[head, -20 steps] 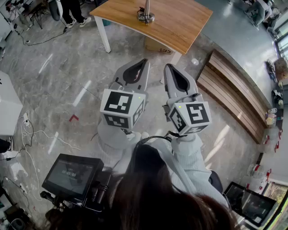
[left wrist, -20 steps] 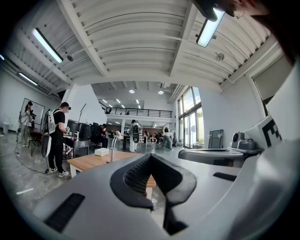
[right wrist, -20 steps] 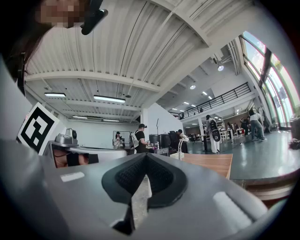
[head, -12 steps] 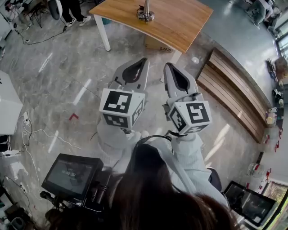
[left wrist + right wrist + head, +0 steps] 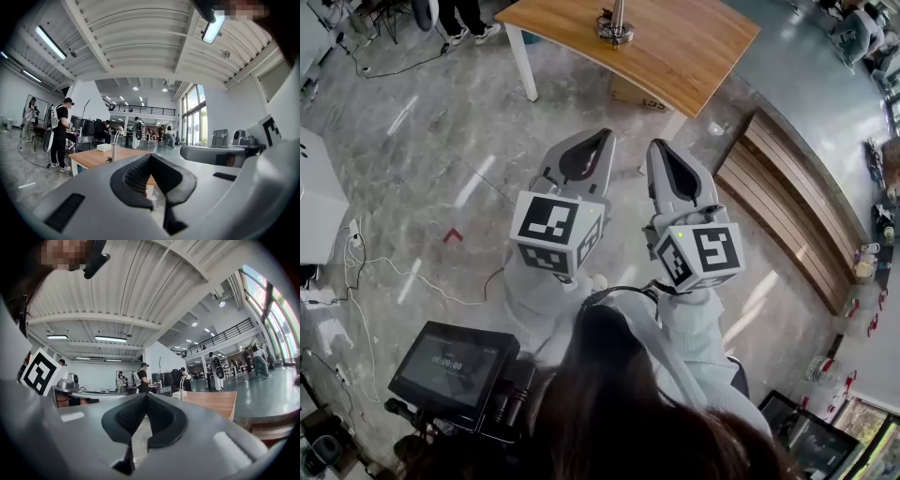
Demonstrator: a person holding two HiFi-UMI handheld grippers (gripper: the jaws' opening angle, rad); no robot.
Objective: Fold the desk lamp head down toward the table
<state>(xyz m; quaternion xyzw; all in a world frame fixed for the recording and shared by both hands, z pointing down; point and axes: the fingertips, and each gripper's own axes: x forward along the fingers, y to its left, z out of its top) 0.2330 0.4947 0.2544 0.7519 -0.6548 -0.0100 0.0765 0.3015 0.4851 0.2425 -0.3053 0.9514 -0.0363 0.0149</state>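
The person is standing on the marble floor, well apart from the wooden surface [image 5: 698, 58], holding both grippers out level in front. The left gripper [image 5: 603, 135] is pressed fully together with nothing between its jaws, and the right gripper [image 5: 655, 143] is pressed together and empty too. The two are sitting side by side, both pointing toward the surface.

The step in hand looks to me like the approach, with the fold itself not yet begun. To do it well, I would say the person is needing to walk right up to the near edge first, so that neither arm is overreaching. One gripper would need to spread its jaws before reaching the lamp, and the other could steady the base so it is not sliding or tipping. The push on the head should be slow and follow its joint, not shove the stem sideways.

The desk lamp [image 5: 616, 25] is standing on the far part of the surface, on a round metallic base with a slim stem rising from it. In the head view its head is cut off by the top edge. In the left gripper view the desk lamp [image 5: 113, 149] is showing as a thin, pale upright stem. It is too small there to tell where the joint is.
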